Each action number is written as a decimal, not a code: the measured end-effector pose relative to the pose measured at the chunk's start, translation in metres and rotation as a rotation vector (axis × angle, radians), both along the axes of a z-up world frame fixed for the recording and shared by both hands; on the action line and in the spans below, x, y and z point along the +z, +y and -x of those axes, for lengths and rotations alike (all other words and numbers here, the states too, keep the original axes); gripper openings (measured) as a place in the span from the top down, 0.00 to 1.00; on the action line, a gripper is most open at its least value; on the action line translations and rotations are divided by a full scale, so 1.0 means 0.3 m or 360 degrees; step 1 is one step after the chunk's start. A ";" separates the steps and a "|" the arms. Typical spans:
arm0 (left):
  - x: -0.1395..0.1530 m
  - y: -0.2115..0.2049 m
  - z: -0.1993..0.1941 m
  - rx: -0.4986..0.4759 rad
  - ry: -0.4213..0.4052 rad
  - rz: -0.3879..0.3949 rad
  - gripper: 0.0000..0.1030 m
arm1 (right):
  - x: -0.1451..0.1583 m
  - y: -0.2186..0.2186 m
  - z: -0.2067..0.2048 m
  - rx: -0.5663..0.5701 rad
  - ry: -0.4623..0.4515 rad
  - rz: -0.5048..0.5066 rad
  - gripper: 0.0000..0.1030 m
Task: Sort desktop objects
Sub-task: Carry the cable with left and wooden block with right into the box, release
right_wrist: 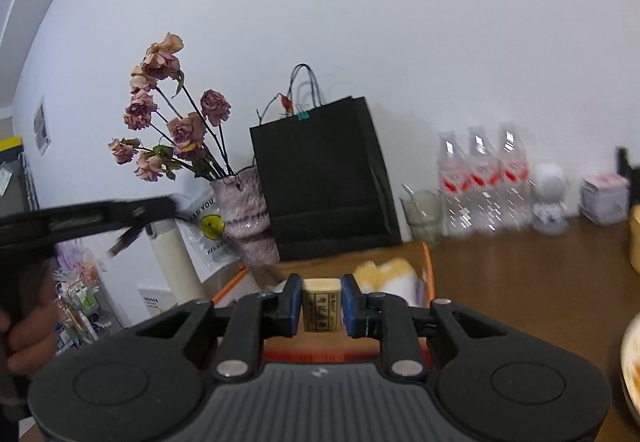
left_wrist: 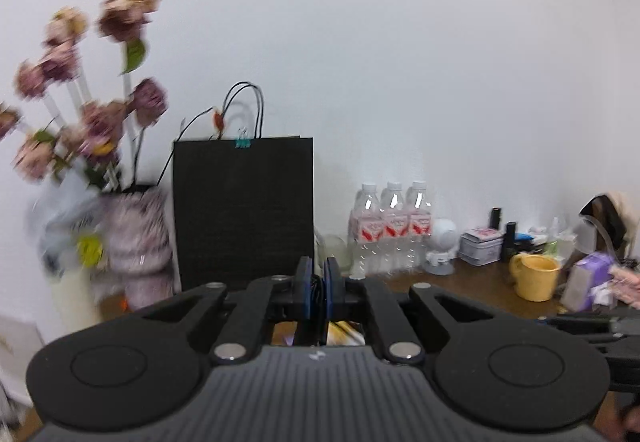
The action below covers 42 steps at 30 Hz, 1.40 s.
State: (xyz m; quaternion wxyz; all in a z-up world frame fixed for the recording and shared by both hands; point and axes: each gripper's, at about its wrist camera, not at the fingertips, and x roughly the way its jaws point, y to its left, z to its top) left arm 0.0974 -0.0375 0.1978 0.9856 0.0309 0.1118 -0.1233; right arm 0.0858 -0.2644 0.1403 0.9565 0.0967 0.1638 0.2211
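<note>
My right gripper [right_wrist: 321,300] is shut on a small beige box [right_wrist: 321,308] with printed characters, held upright between the blue pads. It hangs over an orange-rimmed bin [right_wrist: 427,266] that holds a white and yellow soft thing [right_wrist: 386,276]. My left gripper [left_wrist: 318,276] has its pads almost together on a thin black bundle [left_wrist: 317,288] that looks like a coiled cord. In the right wrist view the left gripper [right_wrist: 158,208] reaches in from the left, blurred, with a dark strip [right_wrist: 125,238] dangling under it and a hand [right_wrist: 24,338] on its grip.
Along the white wall stand a black paper bag [left_wrist: 244,210], a vase of dried roses [right_wrist: 246,210], three water bottles [left_wrist: 392,230], a white figurine [right_wrist: 550,202] and a tin [left_wrist: 480,244]. A yellow mug [left_wrist: 536,276] and purple packet [left_wrist: 588,280] sit on the brown desk [right_wrist: 520,282].
</note>
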 end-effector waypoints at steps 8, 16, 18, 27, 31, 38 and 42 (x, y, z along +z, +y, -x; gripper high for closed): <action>-0.253 0.008 -0.602 -0.0006 0.0501 -0.0105 0.93 | -0.034 0.136 -0.505 0.0075 0.0264 0.0130 0.81; -0.461 0.050 -0.750 0.0249 0.0769 -0.0382 0.85 | -0.226 0.325 -0.822 0.0103 0.0716 0.0545 0.81; -0.439 0.079 -0.745 0.0265 0.0746 -0.0301 0.58 | -0.273 0.335 -0.859 0.0069 0.0808 0.0575 0.81; -0.308 0.136 -0.703 0.0256 0.0766 -0.0006 0.20 | -0.173 0.280 -0.792 0.0022 0.0828 0.0415 0.38; -0.224 0.142 -0.646 0.0325 0.0768 -0.0054 0.17 | -0.063 0.265 -0.724 0.0022 0.0766 0.0425 0.37; -0.111 0.162 -0.478 0.0494 0.0811 -0.0160 0.00 | 0.059 0.229 -0.585 -0.0051 0.0727 0.0490 0.19; -0.126 0.172 -0.300 0.0516 0.0665 -0.0128 0.00 | 0.060 0.207 -0.455 -0.0034 0.0636 0.0517 0.13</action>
